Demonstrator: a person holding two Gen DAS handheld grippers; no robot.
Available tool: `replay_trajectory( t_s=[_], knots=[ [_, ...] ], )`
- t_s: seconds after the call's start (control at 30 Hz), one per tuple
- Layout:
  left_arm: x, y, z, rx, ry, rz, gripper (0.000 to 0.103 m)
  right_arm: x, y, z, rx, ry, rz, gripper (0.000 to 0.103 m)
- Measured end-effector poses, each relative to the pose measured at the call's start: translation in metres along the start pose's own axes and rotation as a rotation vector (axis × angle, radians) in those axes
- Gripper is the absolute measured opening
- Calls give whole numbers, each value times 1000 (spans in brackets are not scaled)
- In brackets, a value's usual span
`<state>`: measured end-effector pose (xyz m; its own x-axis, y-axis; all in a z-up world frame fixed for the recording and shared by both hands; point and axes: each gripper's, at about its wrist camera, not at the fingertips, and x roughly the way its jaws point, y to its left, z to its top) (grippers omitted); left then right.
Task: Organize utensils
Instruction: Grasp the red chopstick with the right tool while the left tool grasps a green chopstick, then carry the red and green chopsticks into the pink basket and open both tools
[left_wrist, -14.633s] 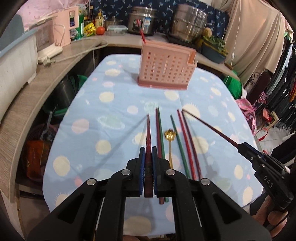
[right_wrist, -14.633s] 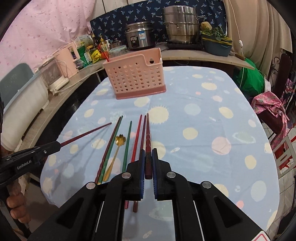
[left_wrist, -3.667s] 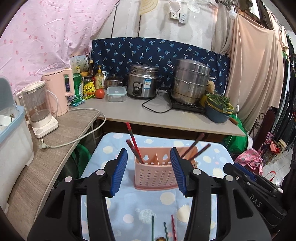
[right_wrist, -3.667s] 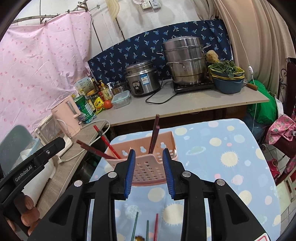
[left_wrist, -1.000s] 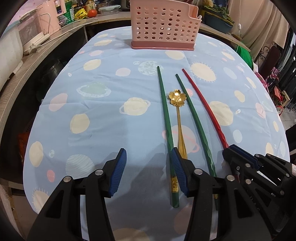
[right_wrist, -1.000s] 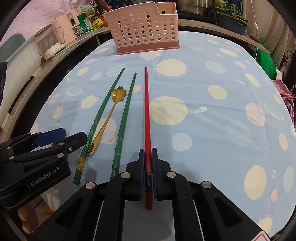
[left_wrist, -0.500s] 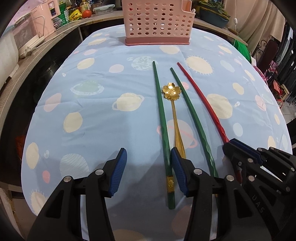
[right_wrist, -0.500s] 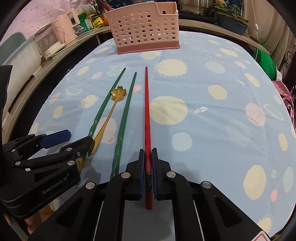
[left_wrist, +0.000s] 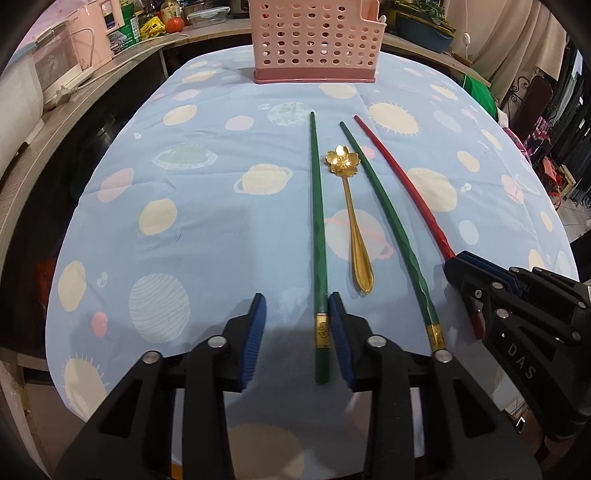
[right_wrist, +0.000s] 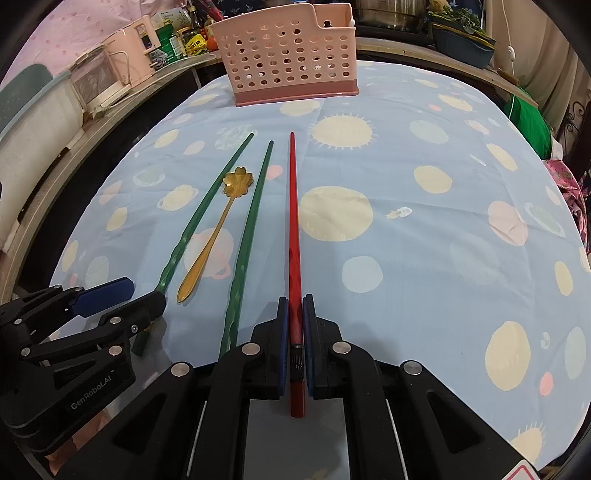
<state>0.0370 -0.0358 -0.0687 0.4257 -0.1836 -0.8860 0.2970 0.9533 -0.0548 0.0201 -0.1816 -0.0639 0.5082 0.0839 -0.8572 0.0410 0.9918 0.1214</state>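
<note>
The right tool (right_wrist: 294, 332) clamps the red chopstick (right_wrist: 293, 221) near its butt, at lower centre, for lifting. The left tool (left_wrist: 295, 332), jaws just closing, straddles the left green chopstick (left_wrist: 317, 221), right pad (left_wrist: 338, 332) alongside. The pink basket (left_wrist: 314, 40) waits at top centre of the counter (left_wrist: 207, 221).

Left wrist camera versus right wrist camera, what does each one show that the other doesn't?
Only the left wrist view shows the left gripper from behind, jaws just closing, still open around the green chopstick. Only the right wrist view shows the right gripper from behind, shut on the red chopstick, whose gripped end sits between the pads. Both show the gold spoon, the second green chopstick and the pink basket.
</note>
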Motion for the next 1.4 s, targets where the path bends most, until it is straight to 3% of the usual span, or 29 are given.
replay_trajectory(
  t_s=[0.13, 0.4, 0.7, 1.07, 1.4],
  knots=[
    [-2, 3, -2, -7, 14, -32, 7, -3, -1, -6, 5, 2, 7, 7],
    [-19, 7, 4, -30, -23, -54, 7, -21, -10, -4, 40, -24, 24, 7],
    [-66, 16, 34, -71, -144, -86, 7, -65, -17, 25, 73, -134, 59, 7],
    [-111, 30, 98, -115, -309, -110, 7, -120, -26, 88, 85, -318, 109, 7],
    [-150, 35, 165, -107, -465, -93, 7, -139, -26, 145, 77, -432, 125, 7]
  ],
)
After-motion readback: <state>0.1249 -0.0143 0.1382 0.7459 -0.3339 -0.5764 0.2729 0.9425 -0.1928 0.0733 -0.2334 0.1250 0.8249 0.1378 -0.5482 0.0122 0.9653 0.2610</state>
